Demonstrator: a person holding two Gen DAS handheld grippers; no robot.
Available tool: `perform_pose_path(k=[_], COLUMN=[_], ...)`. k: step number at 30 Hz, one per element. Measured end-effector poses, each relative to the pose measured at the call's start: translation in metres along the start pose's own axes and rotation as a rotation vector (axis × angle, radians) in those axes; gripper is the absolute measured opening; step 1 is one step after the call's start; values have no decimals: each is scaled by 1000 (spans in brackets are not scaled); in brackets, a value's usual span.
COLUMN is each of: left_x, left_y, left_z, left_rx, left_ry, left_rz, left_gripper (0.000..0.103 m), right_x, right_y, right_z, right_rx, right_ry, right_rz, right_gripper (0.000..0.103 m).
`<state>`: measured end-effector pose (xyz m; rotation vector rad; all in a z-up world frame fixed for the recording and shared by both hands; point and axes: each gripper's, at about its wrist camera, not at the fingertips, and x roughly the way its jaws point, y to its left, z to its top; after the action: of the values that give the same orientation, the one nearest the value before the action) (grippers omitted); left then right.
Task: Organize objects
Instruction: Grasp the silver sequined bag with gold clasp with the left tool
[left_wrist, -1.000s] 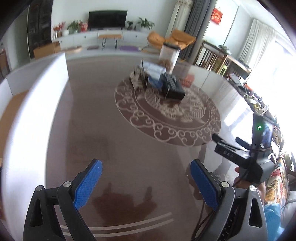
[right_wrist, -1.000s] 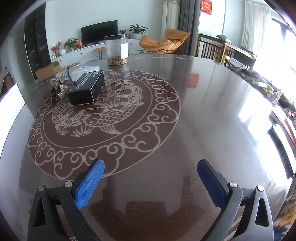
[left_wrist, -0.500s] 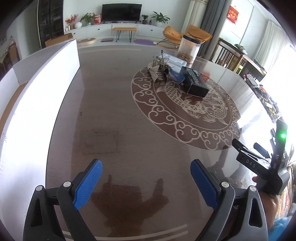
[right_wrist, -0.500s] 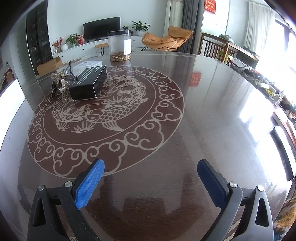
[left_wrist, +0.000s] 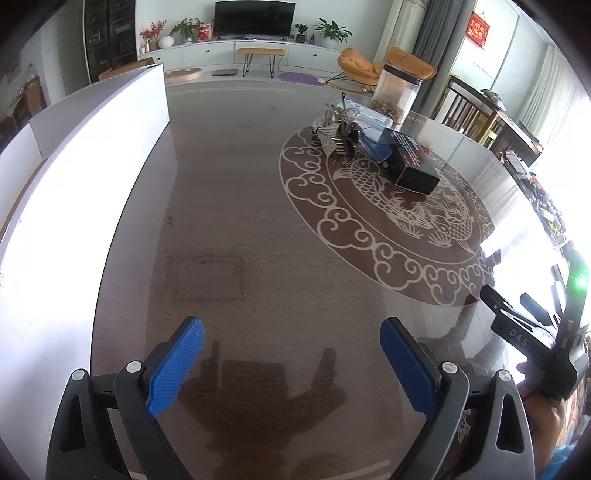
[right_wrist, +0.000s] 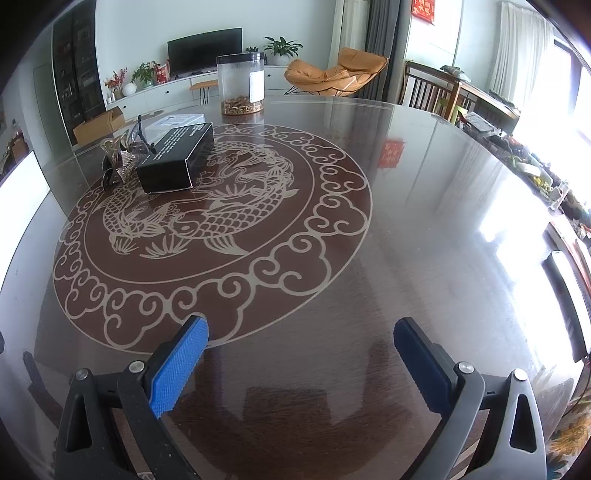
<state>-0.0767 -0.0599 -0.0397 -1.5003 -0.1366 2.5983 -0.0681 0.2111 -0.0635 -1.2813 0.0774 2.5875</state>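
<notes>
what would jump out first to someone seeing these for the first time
The pale fish-and-cloud medallion inlaid in the glossy dark round table dominates. On its far left edge a black box lies beside glittery clutter, with a clear jar standing behind. Both grippers, left and right, hang open and empty.

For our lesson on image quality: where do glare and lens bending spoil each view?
Left wrist view: window glare washes out the table at its right edge, and the white board bows into a curve. Right wrist view: a bright patch sits on the tabletop at right, and the black box stays sharp.
</notes>
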Motion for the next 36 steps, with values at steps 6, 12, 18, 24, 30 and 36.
perform_pose_path(k=[6, 12, 18, 24, 30, 36], left_x=[8, 6, 25, 62, 90, 120], left_y=[4, 1, 1, -9, -39, -59], left_z=[10, 38, 77, 113, 161, 202], left_rx=[-40, -60, -110, -74, 11, 18], left_ry=[2, -43, -77, -81, -76, -106], left_rz=[4, -7, -28, -37, -72, -49], left_gripper=[97, 97, 97, 97, 97, 97], right_x=[0, 0, 1, 4, 6, 7], right_y=[1, 2, 1, 2, 0, -1], right_z=[0, -1, -1, -1, -1, 0], right_rx=[0, 0, 2, 4, 11, 17], right_ry=[4, 6, 10, 23, 28, 33], right_rz=[3, 6, 12, 20, 34, 44], right_gripper=[101, 101, 101, 101, 101, 101])
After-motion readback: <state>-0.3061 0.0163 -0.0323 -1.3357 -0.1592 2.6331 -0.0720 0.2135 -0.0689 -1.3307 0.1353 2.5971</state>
